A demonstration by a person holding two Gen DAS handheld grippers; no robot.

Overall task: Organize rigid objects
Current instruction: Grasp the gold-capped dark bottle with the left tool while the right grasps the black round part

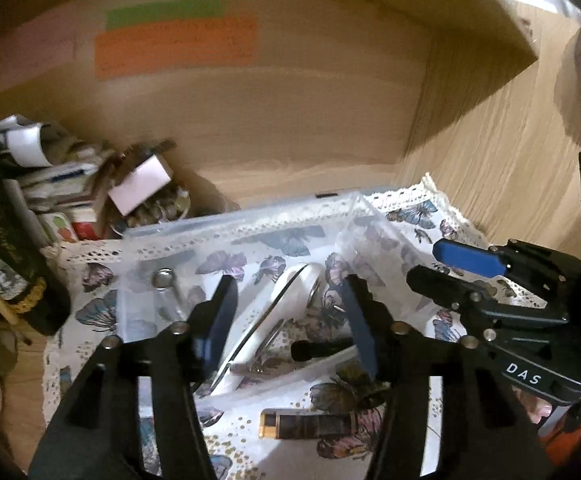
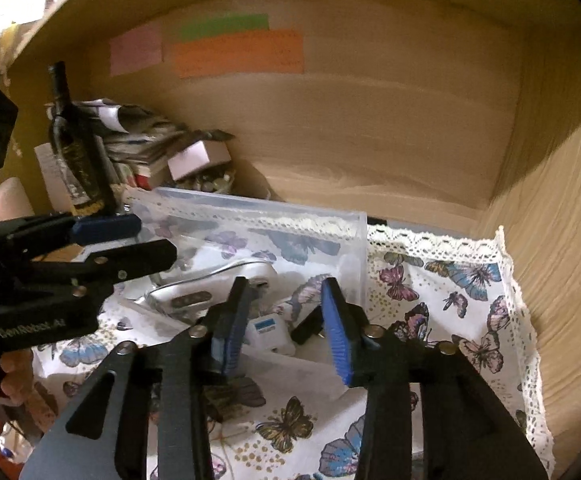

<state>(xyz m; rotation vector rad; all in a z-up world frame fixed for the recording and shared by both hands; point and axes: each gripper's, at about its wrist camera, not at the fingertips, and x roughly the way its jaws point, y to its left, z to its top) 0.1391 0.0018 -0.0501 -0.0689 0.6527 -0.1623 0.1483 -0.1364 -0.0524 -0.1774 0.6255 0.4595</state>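
Presently we list a clear plastic bin (image 1: pixel 246 216) standing on a butterfly-print cloth (image 2: pixel 430 280) inside a wooden shelf compartment. Within it lie a white oblong device (image 2: pixel 214 284), a white plug adapter with a blue label (image 2: pixel 268 330), a black plug (image 1: pixel 318 349), a small glass vial (image 1: pixel 168 292) and metal tweezers (image 1: pixel 258 322); motion blur and the bin's wall keep us from reading their details. Outside the bin, on the cloth, lies a dark cylinder with a yellow end (image 1: pixel 310 424), partly cut off by our left gripper (image 1: pixel 290 320). Both the left gripper and the right gripper (image 2: pixel 286 320) hover over the bin with fingers spread apart, grasping nothing. At the back left we note a dark bottle (image 2: pixel 72 148) and stacked papers (image 2: pixel 138 132), their print illegible.
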